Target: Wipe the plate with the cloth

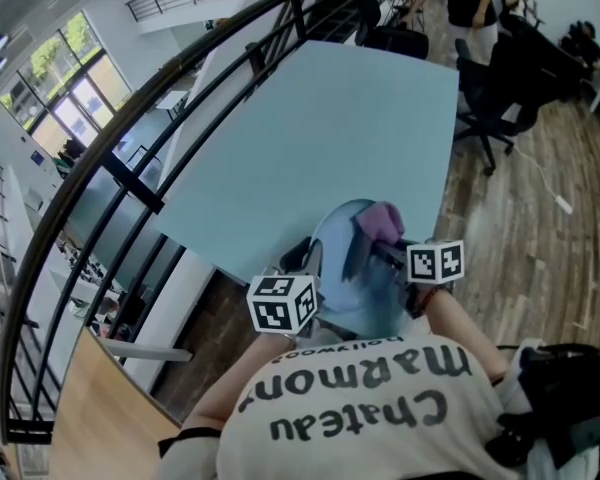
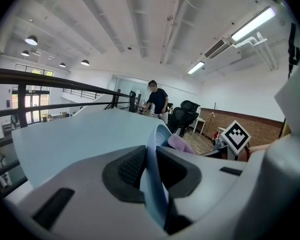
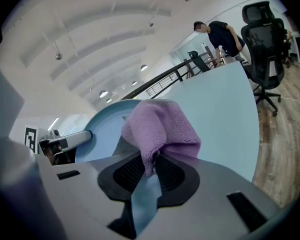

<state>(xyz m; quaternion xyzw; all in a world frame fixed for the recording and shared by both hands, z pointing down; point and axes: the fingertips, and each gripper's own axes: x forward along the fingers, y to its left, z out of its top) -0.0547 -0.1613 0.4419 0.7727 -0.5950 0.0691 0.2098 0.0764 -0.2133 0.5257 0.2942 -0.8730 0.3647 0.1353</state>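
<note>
The left gripper [image 2: 150,170] has its fingers [image 2: 129,168] closed on the rim of the pale blue plate [image 2: 158,140], which runs edge-on between the dark pads. In the head view the plate [image 1: 352,286] is held tilted over the near edge of the light blue tabletop [image 1: 320,138], close to the person's chest; whether it touches the tabletop cannot be told. The right gripper [image 3: 150,171] pinches a fold of the purple cloth [image 3: 160,129] between its fingers [image 3: 126,174], and the bunched cloth rises above them in front of the plate's face [image 3: 101,123]. From the head view the cloth [image 1: 382,220] sits at the plate's far rim.
</note>
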